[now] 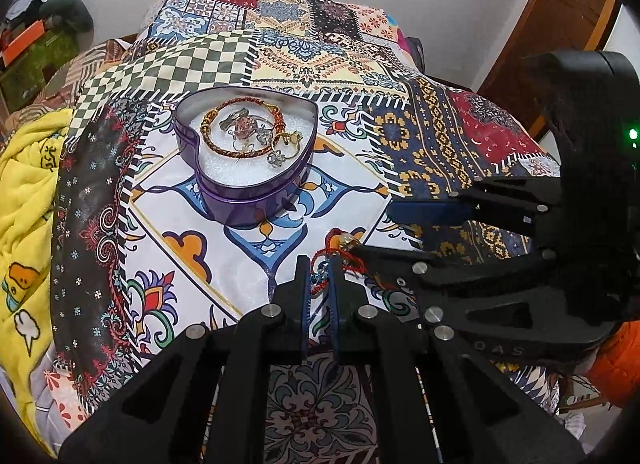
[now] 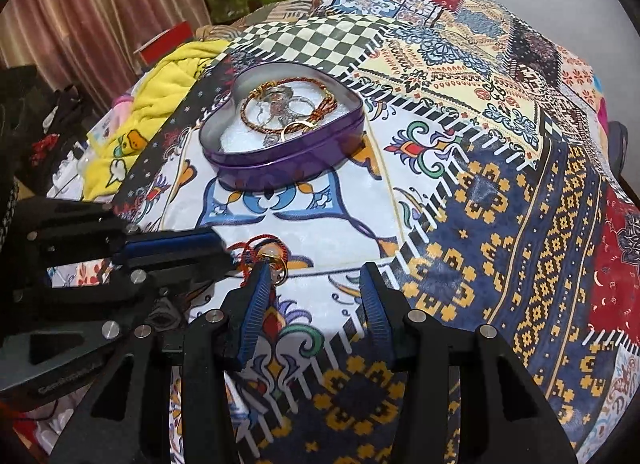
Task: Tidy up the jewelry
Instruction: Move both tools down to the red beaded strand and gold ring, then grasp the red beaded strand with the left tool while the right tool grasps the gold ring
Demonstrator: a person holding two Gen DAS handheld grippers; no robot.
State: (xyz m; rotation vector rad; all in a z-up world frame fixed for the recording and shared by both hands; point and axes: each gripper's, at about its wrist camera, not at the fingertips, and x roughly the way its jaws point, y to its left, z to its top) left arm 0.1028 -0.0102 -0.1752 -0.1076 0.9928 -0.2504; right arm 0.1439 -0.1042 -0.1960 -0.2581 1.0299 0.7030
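Left gripper (image 1: 319,264) pinches red cord bracelet (image 1: 340,254) (right gripper (image 2: 314,282) gapes beside)

A purple heart-shaped metal tin (image 1: 256,190) with a silvery inner wall and white padding holds a braided red-and-gold cord bracelet (image 1: 216,146) and gold and silver rings (image 2: 298,106). The patchwork-print bedspread (image 1: 432,136) combines green-and-cream checks, navy panels with yellow geometric motifs, dark red floral squares, and a white panel with blue, orange and green scrollwork. A red cord bracelet with a gold bead (image 2: 262,254) lies on the white panel. Both black grippers carry blue ribbed finger pads (image 2: 374,304). A yellow blanket with cartoon prints (image 1: 24,200) lies beside the spread.
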